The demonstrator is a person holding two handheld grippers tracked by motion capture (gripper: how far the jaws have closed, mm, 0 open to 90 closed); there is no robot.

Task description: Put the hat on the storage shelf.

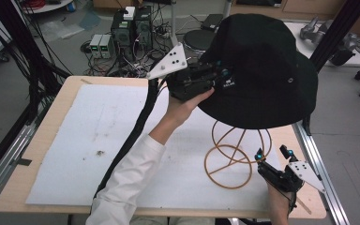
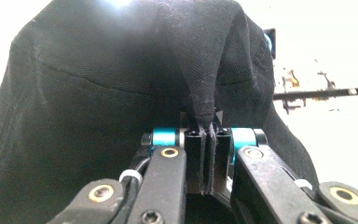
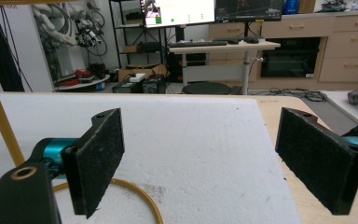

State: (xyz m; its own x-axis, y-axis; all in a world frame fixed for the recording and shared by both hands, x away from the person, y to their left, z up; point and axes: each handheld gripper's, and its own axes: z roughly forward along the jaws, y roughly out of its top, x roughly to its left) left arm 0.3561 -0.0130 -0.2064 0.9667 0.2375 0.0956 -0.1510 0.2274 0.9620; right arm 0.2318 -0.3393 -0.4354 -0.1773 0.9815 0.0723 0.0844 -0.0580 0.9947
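Observation:
A black bucket hat [image 1: 262,65] hangs in the air above a tan wire hat stand [image 1: 232,157] on the right half of the table. My left gripper [image 1: 218,75] is shut on the hat's brim at its left side. In the left gripper view a fold of the black hat [image 2: 121,93] is pinched between the two jaws of my left gripper [image 2: 208,140]. My right gripper [image 1: 273,153] rests low at the table's front right corner, open, with nothing between its pads [image 3: 98,158]. A curve of the wire stand [image 3: 135,196] lies just in front of it.
A white foam sheet [image 1: 98,140] covers most of the wooden table [image 1: 18,187]. Metal rails run along both table sides. Behind the table, electronics boxes [image 1: 131,26] and cables lie on the floor. A desk with monitors [image 3: 214,44] stands farther back.

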